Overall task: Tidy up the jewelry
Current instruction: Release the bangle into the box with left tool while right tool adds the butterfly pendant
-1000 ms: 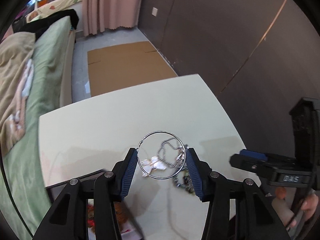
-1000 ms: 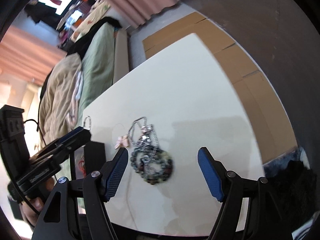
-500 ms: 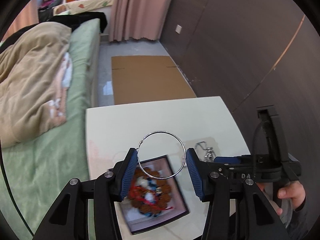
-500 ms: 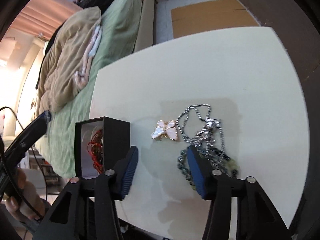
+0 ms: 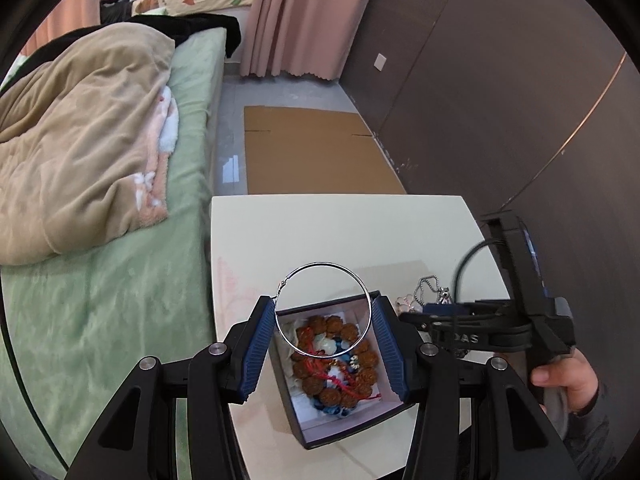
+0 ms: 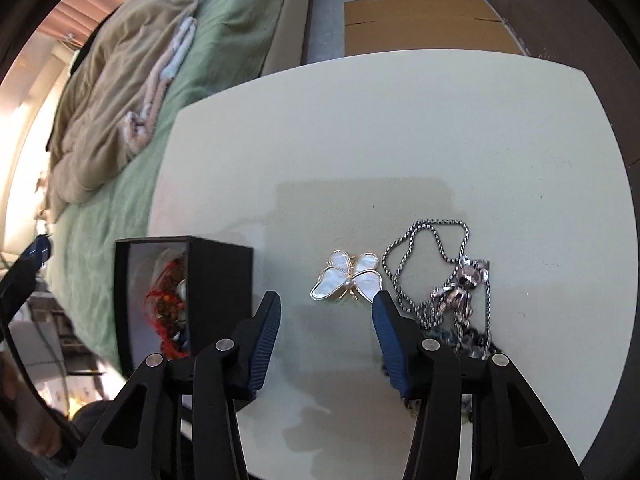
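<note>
My left gripper (image 5: 323,320) is shut on a large silver hoop earring (image 5: 344,267) and holds it right above an open black jewelry box (image 5: 352,426). The box holds a brown bead bracelet (image 5: 362,376) with red cord. My right gripper (image 6: 326,308) is open and empty, low over the white table (image 6: 400,128). Just beyond its fingertips lies a white butterfly brooch (image 6: 348,276). A silver chain necklace with a bear pendant (image 6: 460,284) lies to its right, over a dark bead bracelet (image 6: 476,340). The box also shows at the left of the right wrist view (image 6: 216,280).
A bed with a green sheet (image 5: 100,300) and a beige blanket (image 5: 80,140) runs along the table's left side. Flat cardboard (image 5: 312,152) lies on the floor beyond the table. A dark wall (image 5: 500,80) stands to the right.
My left gripper has carried the hoop earring from over the loose jewelry leftward to above the box. My right gripper has narrowed and moved toward the butterfly brooch.
</note>
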